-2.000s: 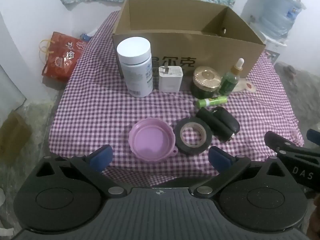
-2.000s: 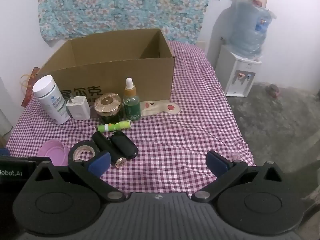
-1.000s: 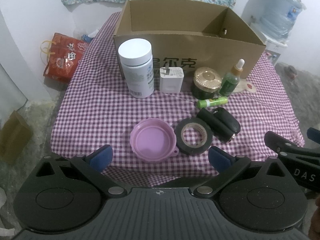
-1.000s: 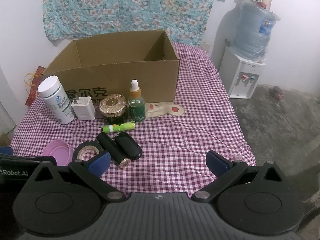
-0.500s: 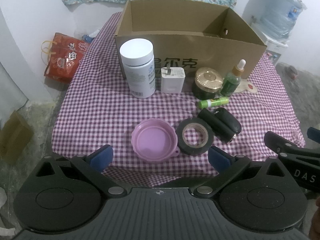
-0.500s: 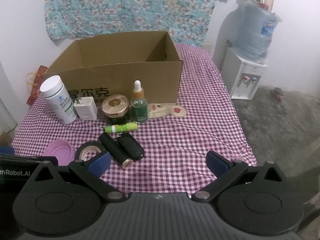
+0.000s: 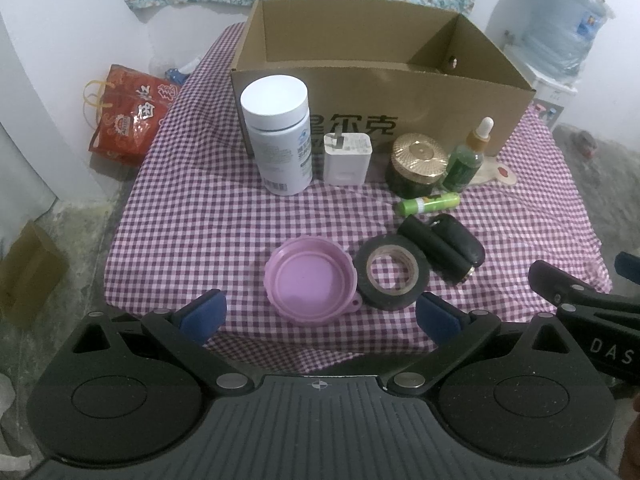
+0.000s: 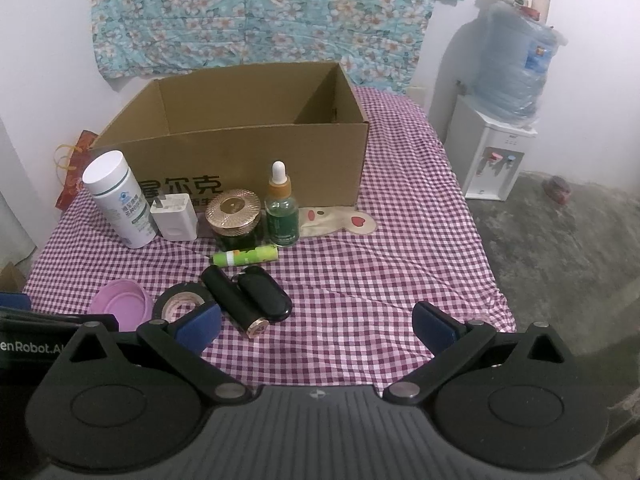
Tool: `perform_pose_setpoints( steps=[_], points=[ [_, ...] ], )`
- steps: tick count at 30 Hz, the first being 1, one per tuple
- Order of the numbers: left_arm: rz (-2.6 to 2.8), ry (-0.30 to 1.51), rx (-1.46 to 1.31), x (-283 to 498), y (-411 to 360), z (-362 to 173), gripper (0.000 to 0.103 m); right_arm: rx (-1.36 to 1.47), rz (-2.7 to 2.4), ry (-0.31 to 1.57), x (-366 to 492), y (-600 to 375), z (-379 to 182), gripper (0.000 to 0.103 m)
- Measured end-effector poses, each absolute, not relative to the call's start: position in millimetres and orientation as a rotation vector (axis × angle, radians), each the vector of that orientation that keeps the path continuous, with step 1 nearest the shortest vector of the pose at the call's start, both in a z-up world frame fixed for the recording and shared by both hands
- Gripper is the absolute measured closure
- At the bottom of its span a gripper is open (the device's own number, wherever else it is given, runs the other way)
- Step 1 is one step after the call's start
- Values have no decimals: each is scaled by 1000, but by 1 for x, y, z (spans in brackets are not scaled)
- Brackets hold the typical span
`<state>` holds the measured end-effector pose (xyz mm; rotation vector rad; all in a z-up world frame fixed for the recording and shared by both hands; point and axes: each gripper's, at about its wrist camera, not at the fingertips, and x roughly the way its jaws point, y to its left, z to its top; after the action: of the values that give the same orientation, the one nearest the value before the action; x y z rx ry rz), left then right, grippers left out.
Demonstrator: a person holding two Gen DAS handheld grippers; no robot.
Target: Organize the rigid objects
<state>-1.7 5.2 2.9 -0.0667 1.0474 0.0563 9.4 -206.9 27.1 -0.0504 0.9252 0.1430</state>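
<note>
An open cardboard box [image 7: 400, 92] stands at the back of a purple checked table [image 7: 192, 224]. In front of it stand a white bottle [image 7: 280, 136], a white charger [image 7: 346, 158], a gold-lidded jar [image 7: 418, 164] and a green dropper bottle [image 7: 466, 158]. A green tube [image 7: 430, 203], a black cylinder [image 7: 434, 250], a black key fob [image 7: 464, 240], a black tape roll [image 7: 392, 272] and a pink lid [image 7: 310, 282] lie nearer. My left gripper [image 7: 318, 314] is open and empty just short of the lid. My right gripper [image 8: 316, 326] is open and empty near the table's front edge, right of the fob [image 8: 264, 294].
A flat cream tag with a red heart [image 8: 340, 218] lies by the box's right corner. A water dispenser [image 8: 496, 152] stands right of the table. A red bag [image 7: 128, 114] sits on the floor at left. The right gripper also shows in the left wrist view [image 7: 580, 300].
Both grippers have drifted slightly; the objects sit a little lower and more to the right in the views. Nothing on the table has moved, and both stay open.
</note>
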Motion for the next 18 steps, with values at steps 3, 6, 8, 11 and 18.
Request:
perform_pose_setpoints(
  steps=[3,6,8,11,18],
  points=[
    [56,1048,-67,-2,5,3,1,-51,143,924,9,-206,27,0],
    [56,1050,-66,-2,6,2,1,-47,146,925,9,-207,27,0],
    [56,1051,-65,-2,8,2,2,-46,148,926,10,-207,26,0],
    [55,1054,-62,-2,8,0,2,-44,148,926,10,-207,26,0],
    [47,1061,-52,3,4,-5,2,-29,152,934,13,-211,21,0]
  ],
)
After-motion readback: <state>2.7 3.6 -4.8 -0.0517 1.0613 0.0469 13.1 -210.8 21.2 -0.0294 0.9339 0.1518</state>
